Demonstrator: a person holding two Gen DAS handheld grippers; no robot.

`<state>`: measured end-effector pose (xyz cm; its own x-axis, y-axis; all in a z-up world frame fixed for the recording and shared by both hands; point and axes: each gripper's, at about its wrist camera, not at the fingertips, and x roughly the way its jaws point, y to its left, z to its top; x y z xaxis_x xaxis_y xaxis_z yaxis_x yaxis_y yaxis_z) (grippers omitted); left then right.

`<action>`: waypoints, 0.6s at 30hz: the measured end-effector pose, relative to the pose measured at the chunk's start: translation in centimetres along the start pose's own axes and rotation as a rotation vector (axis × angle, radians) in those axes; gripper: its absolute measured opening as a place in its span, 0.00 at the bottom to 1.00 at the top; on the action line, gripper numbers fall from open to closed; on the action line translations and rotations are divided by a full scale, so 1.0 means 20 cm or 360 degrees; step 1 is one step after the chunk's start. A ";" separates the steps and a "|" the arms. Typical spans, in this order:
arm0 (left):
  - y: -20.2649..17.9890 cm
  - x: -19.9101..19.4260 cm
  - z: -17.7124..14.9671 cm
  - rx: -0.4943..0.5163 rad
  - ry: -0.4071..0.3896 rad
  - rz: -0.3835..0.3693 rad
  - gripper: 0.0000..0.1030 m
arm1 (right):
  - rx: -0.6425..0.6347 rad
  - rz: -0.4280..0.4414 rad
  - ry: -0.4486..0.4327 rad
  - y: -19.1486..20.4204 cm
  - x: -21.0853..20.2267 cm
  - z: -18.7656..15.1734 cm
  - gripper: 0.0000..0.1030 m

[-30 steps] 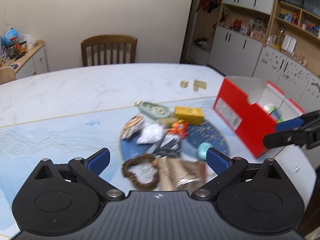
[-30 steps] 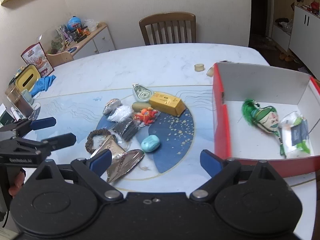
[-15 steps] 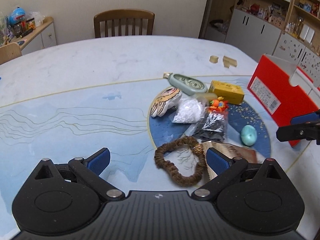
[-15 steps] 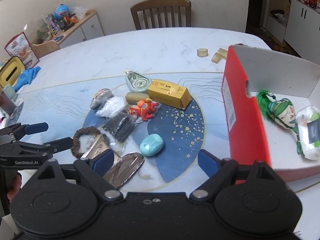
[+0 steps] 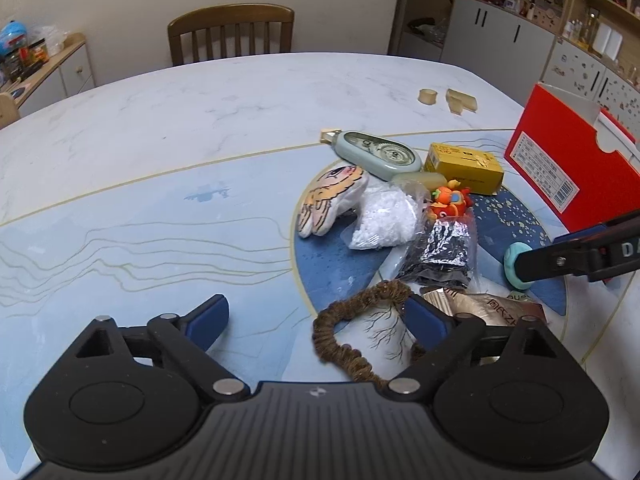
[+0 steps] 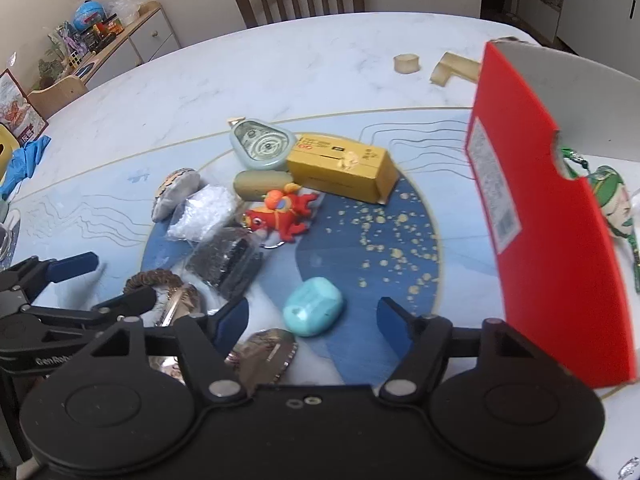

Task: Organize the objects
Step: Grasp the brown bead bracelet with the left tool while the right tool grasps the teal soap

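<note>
Clutter sits in a tight pile on the blue disc of the counter (image 5: 200,128), and both claws hang low over its near edge. Left claw (image 5: 316,318) is wide open with its jaws just easing inward; its right-hand pad sits over the brown braided ring (image 5: 352,316), while the other pad is out over bare counter, so nothing is gripped. Right claw (image 6: 313,316) is open too, jaws just narrowing, and the turquoise stone (image 6: 314,306) lies right between the blue pads, untouched by either one. Seen from the left wrist, that claw's dark finger crosses in front of the stone.

Behind the stone, the black bead bag (image 6: 226,262) lies against the white bead bag (image 6: 202,212), with the red-orange toy (image 6: 282,214) just beside them. Further back, the yellow box (image 6: 344,170) touches the pale green tape dispenser (image 6: 260,146). A striped plush (image 5: 330,200) lies at the pile's left side. Foil packets (image 6: 268,354) lie partly hidden under the right claw's frame. Off to the right stands the red box (image 6: 548,240), open, a green doll (image 6: 614,200) lying inside.
</note>
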<state>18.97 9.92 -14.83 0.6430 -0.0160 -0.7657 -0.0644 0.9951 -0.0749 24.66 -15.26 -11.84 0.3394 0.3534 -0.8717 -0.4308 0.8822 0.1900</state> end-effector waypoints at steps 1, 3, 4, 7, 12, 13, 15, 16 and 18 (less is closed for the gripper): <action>0.00 0.00 0.00 0.0009 0.0004 -0.0010 0.86 | 0.0002 0.0004 0.0008 0.01 0.01 0.00 0.66; -0.01 0.01 0.00 0.0026 0.0014 -0.0015 0.80 | 0.0002 0.0014 0.0028 0.02 0.03 0.01 0.63; -0.01 0.02 0.00 0.0028 0.0020 -0.0021 0.74 | -0.0002 0.0013 0.0037 0.03 0.04 0.01 0.61; 0.00 0.02 -0.01 0.0038 0.0019 -0.0037 0.67 | 0.0002 0.0009 0.0059 0.04 0.06 0.01 0.58; -0.01 0.02 0.01 0.0080 0.0018 -0.0094 0.46 | 0.0024 0.0003 0.0082 0.05 0.09 0.00 0.55; -0.02 0.02 0.01 0.0103 0.0023 -0.0107 0.39 | 0.0026 0.0003 0.0082 0.05 0.09 0.01 0.55; -0.05 0.02 0.01 0.0155 0.0032 -0.0114 0.32 | 0.0028 0.0000 0.0084 0.06 0.09 0.01 0.54; -0.06 0.02 0.01 0.0173 0.0035 -0.0123 0.31 | 0.0027 -0.0008 0.0085 0.06 0.09 0.01 0.52; -0.07 0.02 0.00 0.0189 0.0036 -0.0141 0.26 | 0.0020 -0.0021 0.0087 0.07 0.09 0.01 0.48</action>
<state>19.33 8.49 -14.94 0.6246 -0.1052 -0.7738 0.0834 0.9942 -0.0679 24.89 -13.33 -13.06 0.2985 0.3246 -0.8975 -0.4161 0.8906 0.1837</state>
